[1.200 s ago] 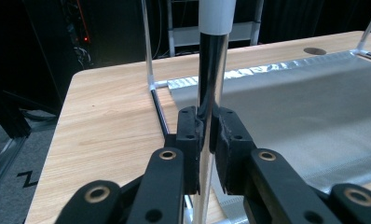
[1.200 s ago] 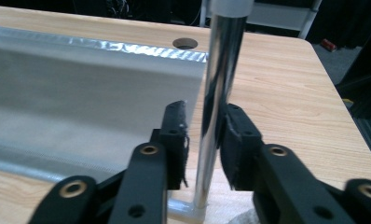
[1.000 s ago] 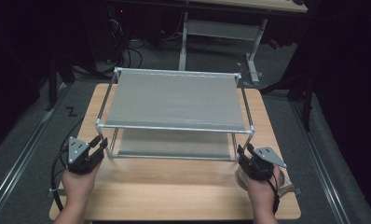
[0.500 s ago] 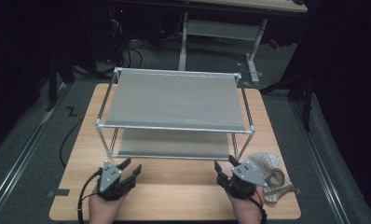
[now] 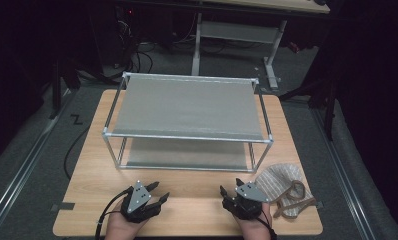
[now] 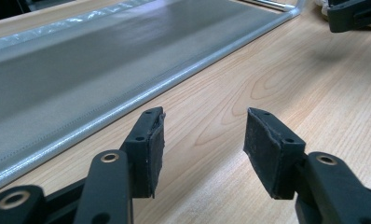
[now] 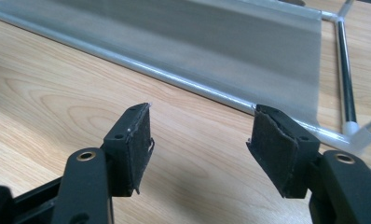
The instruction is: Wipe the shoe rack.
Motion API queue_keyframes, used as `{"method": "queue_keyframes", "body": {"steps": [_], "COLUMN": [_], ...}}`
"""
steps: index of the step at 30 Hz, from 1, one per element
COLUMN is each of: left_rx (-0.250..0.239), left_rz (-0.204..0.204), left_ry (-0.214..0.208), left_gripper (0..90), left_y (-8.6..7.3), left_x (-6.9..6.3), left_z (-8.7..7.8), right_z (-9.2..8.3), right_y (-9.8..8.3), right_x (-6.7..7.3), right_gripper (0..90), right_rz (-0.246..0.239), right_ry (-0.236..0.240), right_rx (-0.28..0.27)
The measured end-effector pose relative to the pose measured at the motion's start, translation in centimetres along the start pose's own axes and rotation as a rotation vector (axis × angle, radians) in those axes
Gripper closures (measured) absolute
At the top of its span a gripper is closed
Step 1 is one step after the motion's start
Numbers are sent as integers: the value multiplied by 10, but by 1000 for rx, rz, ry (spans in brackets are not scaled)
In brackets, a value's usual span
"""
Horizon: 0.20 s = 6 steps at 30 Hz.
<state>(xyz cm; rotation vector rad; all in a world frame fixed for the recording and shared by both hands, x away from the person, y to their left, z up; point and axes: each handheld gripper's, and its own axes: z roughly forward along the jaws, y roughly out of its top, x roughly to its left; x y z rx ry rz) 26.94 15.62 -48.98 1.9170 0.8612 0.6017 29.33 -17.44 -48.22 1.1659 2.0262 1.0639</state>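
A two-tier metal rack (image 5: 187, 107) with grey shelves stands in the middle of the wooden table (image 5: 87, 165). My left gripper (image 5: 159, 191) lies low over the table's front strip, pointing at the rack's lower shelf (image 6: 81, 79). Its jaws (image 6: 204, 116) have just been opening and hold nothing. My right gripper (image 5: 229, 186) rests beside it to the right, facing the same lower shelf (image 7: 197, 37). Its jaws (image 7: 202, 109) have also just been opening, with only bare wood between them. The right gripper's body (image 6: 356, 14) shows far off in the left gripper view.
A pale striped hat (image 5: 279, 187) with a brown strap lies at the table's front right, just right of my right hand. The rack's front right post (image 7: 344, 65) stands close to the right gripper. Desk legs and cables sit on the floor behind the table.
Both hands drew back from the rack's front corners, moving inward and toward the table's front edge. Both pairs of jaws opened wider. The hat came into view at the right.
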Motion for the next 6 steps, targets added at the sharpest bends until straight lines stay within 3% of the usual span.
{"method": "queue_keyframes", "body": {"steps": [6], "left_rx": [-1], "left_rz": [-9], "left_ry": [-2], "left_gripper": [474], "left_y": [1], "left_x": [2], "left_z": [2], "right_z": [2], "right_y": [-3], "right_x": [-6], "right_gripper": [368], "right_rz": [27], "right_ry": [-3], "right_rx": [8]}}
